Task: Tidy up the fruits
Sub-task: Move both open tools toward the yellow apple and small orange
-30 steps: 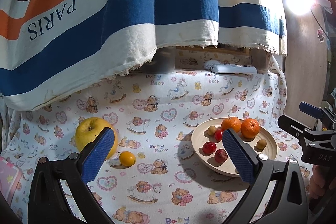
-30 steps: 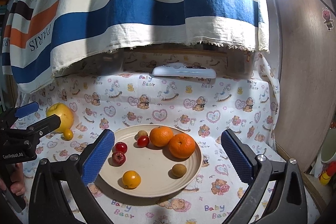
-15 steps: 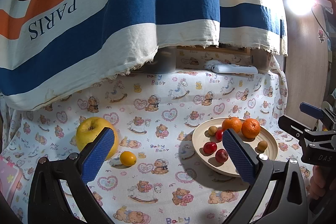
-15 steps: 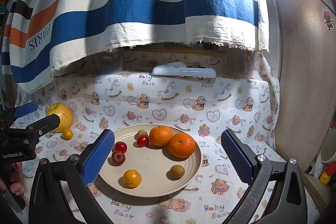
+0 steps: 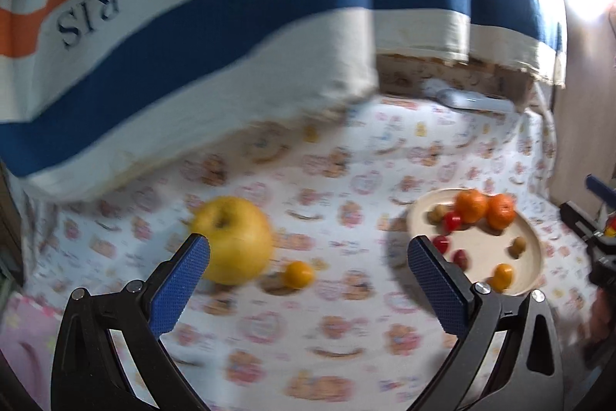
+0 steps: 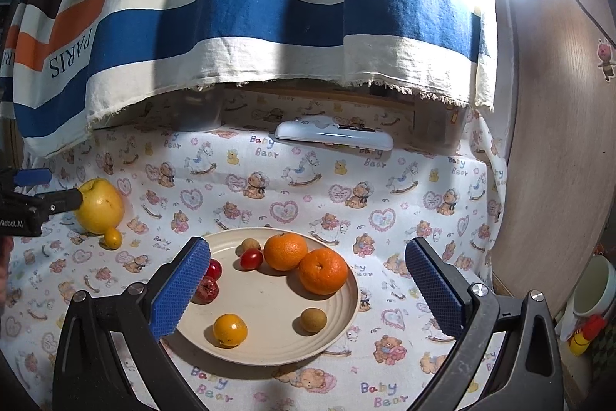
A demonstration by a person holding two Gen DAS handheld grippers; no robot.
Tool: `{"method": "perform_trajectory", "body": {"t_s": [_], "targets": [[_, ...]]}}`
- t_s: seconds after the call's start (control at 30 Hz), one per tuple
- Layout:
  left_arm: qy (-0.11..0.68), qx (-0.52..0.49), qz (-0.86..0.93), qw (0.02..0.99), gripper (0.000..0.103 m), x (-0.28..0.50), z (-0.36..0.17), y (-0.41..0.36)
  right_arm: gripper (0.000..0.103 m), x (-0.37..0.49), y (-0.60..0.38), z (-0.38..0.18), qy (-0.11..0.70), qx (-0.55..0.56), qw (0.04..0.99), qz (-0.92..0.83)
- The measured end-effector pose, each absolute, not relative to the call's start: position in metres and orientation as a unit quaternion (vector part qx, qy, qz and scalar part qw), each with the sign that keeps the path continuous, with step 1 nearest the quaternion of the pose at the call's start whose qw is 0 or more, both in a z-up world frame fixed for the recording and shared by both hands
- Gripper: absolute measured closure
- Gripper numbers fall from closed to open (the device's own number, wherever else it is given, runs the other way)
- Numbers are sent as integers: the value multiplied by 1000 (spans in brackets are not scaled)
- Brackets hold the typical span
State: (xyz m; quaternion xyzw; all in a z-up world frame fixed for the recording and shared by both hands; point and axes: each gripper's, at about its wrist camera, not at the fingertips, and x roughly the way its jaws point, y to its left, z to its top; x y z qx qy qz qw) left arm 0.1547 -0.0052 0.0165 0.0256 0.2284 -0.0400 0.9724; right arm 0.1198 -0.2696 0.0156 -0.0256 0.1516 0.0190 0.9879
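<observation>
**Q:** So where do things stand, and which fruit is next?

**A:** Entry: my left tongs [image 5: 308, 257] are spread wide and hold nothing. My right tongs [image 6: 307, 259] are equally wide and empty, hanging over the plate [image 6: 348, 311]. Landmark for all notes: the plate. On it lie two oranges [image 6: 304, 259], two small brown fruits, three small red ones and one small yellow-orange citrus [image 6: 230, 329]. Off it, well to its left on the bear-print cloth [image 6: 385, 187], sit the big yellow apple [image 5: 231, 237] and, just beside it on the side nearer the plate, a second small citrus [image 5: 298, 274]. My judgement: those two are what remains to be brought over.

**Q:** How do you mean to take the apple cleanly?

**A:** The left-wrist view is blurred, so I cannot say whether my left pad [image 5: 179, 286] touches the apple; it overlaps the fruit's left edge in that view. The apple sits left of centre between my pads, so I would shift left first until it is centred, then close across its widest part, low enough that it cannot pop upward. It is round and smooth, so squeeze gently and evenly.

**Q:** Risks?

**A:** The small citrus lies so close to the apple that a careless pad could knock it rolling. On the plate, the open patch at the centre, in front of the oranges, looks the best landing place.
</observation>
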Motion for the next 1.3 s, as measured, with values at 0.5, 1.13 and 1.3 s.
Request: {"method": "perform_trajectory", "body": {"t_s": [0.5, 1.13, 1.3], "targets": [[209, -68, 17, 975, 1, 154, 23, 92, 1, 138, -212, 49, 161, -35, 984, 62], [213, -96, 74, 970, 1, 157, 18, 143, 25, 233, -69, -13, 332, -54, 920, 202], [218, -83, 69, 970, 1, 158, 15, 137, 34, 247, -47, -31, 361, -66, 904, 218]]}}
